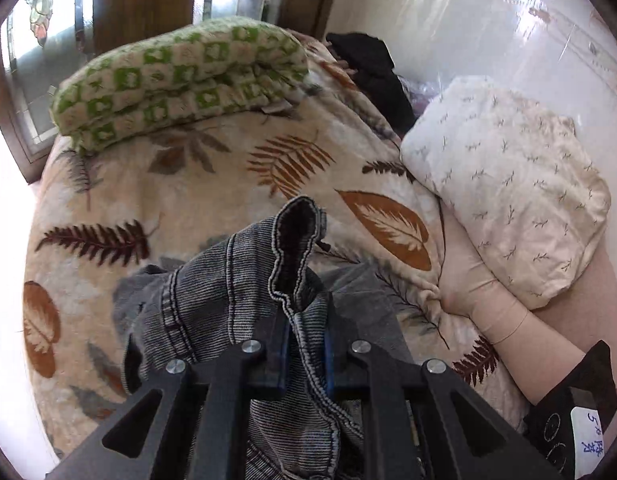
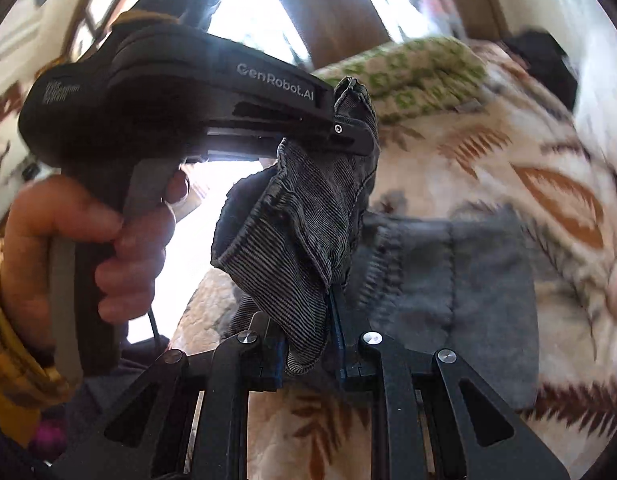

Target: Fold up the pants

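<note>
1. We find the pants [image 1: 236, 304], dark grey denim, partly lifted off the bed: one end is bunched between the two claws, and the rest lies flat on the leaf-print blanket [image 1: 212, 184] just beyond them

2. The left claw [image 1: 306, 356] stands narrow, its blue pads clamped on a hemmed edge of the denim; a loop of hem rises out of the grip toward the far side of the bed

3. The right claw [image 2: 308, 354] is likewise narrow and clamped on a fold of the same cloth. In its view the left claw's black body sits up and to the left, with the cloth strung between the two, so both grips lie close together on one end of the garment

4. The flat part of the pants [image 2: 448, 280] spreads to the right of and beyond the right claw; we judge the long axis to run away from the claws across the blanket, though its far end is out of sight

5. Both claws point downward at the bed. A bare hand [image 2: 88, 248] grips the left tool's handle; a gloved hand [image 1: 468, 292] rests on the blanket by the pillow [image 1: 508, 184]

6. The right view is blurred at its right edge
</note>
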`<move>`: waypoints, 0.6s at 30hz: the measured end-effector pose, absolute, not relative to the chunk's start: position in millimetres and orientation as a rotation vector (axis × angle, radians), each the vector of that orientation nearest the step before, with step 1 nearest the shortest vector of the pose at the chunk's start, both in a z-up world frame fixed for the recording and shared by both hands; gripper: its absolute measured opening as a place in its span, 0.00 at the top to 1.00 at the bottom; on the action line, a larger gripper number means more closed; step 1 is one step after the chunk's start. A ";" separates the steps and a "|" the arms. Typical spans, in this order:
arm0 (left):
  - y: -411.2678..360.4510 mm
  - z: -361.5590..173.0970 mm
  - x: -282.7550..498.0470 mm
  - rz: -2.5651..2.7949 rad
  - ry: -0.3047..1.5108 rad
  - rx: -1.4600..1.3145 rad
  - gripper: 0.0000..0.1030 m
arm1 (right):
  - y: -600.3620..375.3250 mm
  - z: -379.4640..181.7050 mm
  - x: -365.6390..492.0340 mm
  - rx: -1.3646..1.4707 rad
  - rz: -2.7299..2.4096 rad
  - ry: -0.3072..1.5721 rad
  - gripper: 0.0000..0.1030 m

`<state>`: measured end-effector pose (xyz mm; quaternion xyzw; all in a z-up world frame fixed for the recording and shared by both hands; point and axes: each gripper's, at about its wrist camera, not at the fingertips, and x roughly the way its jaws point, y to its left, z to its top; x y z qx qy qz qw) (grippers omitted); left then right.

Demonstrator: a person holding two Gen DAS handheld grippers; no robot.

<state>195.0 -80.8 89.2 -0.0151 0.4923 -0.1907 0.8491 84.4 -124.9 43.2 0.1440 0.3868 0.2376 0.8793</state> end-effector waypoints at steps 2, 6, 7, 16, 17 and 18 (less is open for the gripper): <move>-94.1 78.7 198.7 -0.411 1.061 -0.023 0.86 | -134.1 35.9 84.3 0.331 0.475 0.821 0.83; -124.8 58.1 205.5 -0.427 1.100 0.032 0.86 | -153.2 21.9 86.8 0.393 0.425 0.853 0.83; -131.1 52.7 207.1 -0.427 1.109 0.043 0.86 | -157.9 18.9 87.3 0.408 0.410 0.860 0.83; -168.2 23.9 215.1 -0.425 1.160 0.103 0.86 | -187.2 0.2 87.5 0.509 0.323 0.884 0.83; -171.3 24.5 214.6 -0.429 1.156 0.107 0.86 | -190.3 0.5 86.8 0.519 0.312 0.880 0.83; -174.7 24.7 215.0 -0.431 1.154 0.113 0.86 | -192.0 0.6 85.1 0.520 0.305 0.880 0.83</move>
